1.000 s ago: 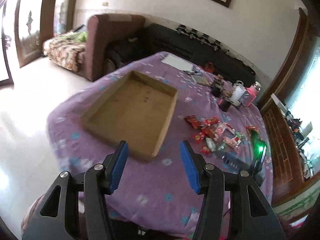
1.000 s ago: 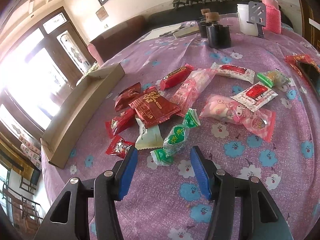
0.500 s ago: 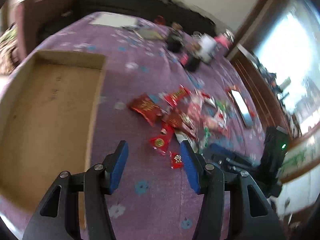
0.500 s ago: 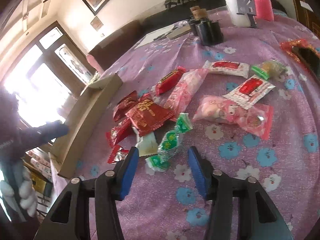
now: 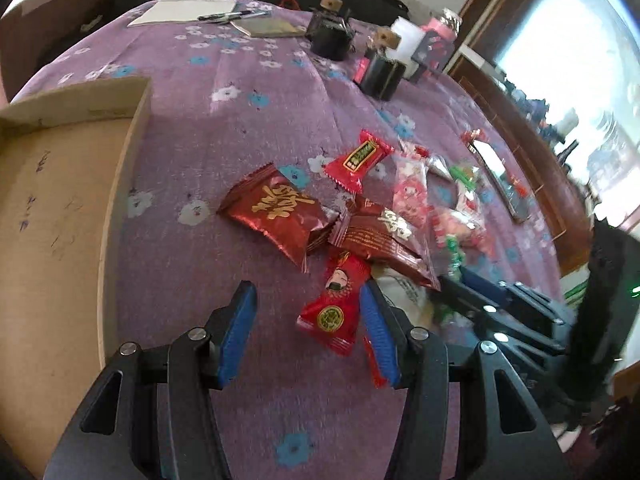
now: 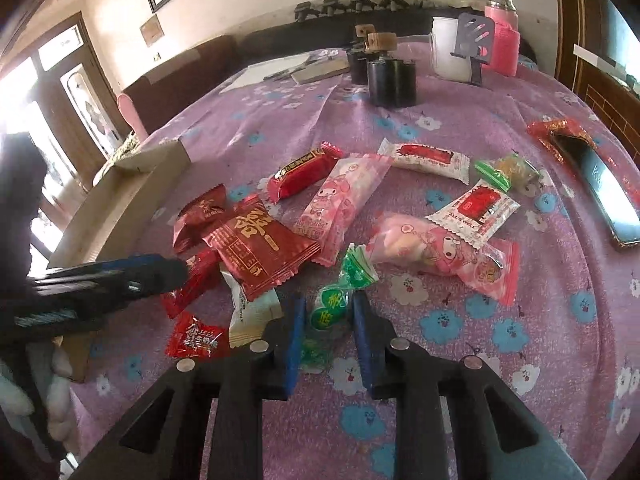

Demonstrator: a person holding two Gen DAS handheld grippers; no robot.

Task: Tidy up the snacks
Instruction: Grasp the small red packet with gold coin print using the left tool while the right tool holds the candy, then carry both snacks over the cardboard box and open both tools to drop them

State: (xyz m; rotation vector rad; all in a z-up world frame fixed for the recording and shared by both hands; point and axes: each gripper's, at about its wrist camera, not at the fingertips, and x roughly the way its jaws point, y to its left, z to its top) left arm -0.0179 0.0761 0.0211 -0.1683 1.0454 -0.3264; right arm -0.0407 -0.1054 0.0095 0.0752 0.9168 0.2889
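Nearest in the right wrist view, the right gripper points down at the purple flowered tablecloth, its jaws closing around a green twist-wrapped candy that lies between the blue pads; whether the pads already press on it cannot be told. Bare cloth lies open to the near right of this gripper.

Just left of it sit a pale cream packet and a small red candy. The left gripper comes in from the left, fingers spread, hovering over a bright red packet whose right edge lies against the right pad while the left pad stands apart over bare cloth.

Beyond, the snack pile crowds the table's middle: a dark red foil pack overlapping its neighbours, two pink cartoon packets and white packets with red labels. The cardboard tray lies at the left, its right wall separated from the pile by a strip of open cloth. At the far right edge rests a phone.

Farther off stand black holders, a white jar and a pink bottle, with clear cloth between them and the snacks.
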